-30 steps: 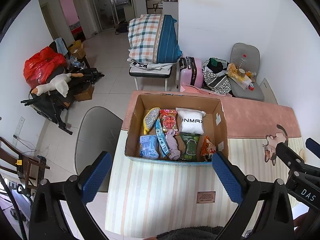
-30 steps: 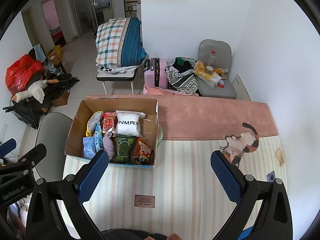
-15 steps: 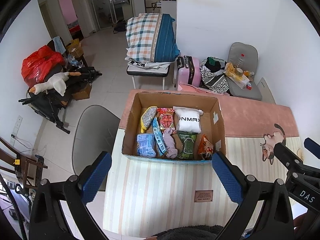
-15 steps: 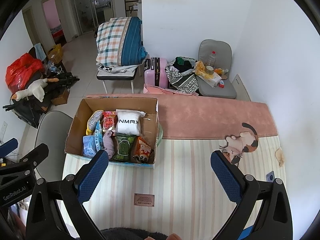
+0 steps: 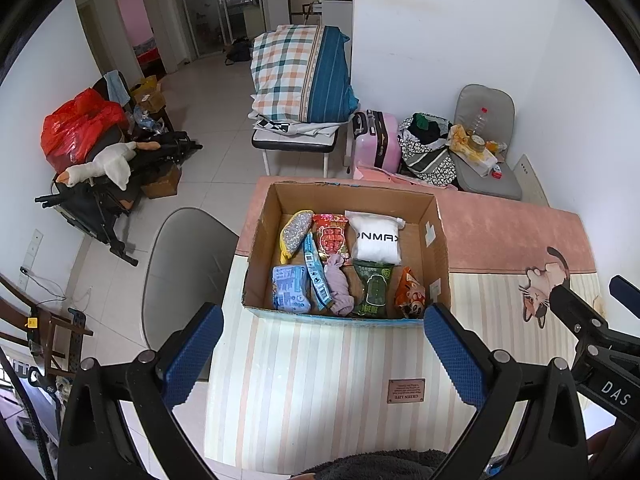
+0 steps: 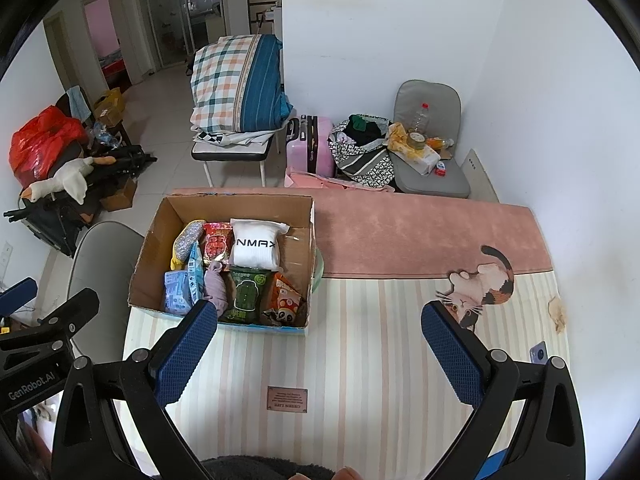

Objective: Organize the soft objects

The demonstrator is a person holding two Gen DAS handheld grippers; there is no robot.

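Both views have crept a touch leftward since a second ago. Low in frame, the left gripper [image 5: 320, 350] and right gripper [image 6: 318, 346] gape wide, holding nothing. Mid-frame on the striped mat [image 5: 320, 380] sits the cardboard box [image 5: 346, 316]. Inside it, the lilac cloth bundle [image 5: 338, 288], probably socks, looks light and squashy: pinch its middle. Farther back, the white pouch [image 5: 376, 238] seems slippery.

Set on the counter [image 6: 360, 360], toward its left edge — a cardboard box [image 6: 224, 204]. Inside the box: pouch [image 6: 256, 246] at the back, snack packets [image 6: 246, 294] before it, rolled cloth [image 6: 215, 290] to their left. Behind the box — suitcase [image 6: 314, 148]; left of the box, a chair [image 6: 100, 264].
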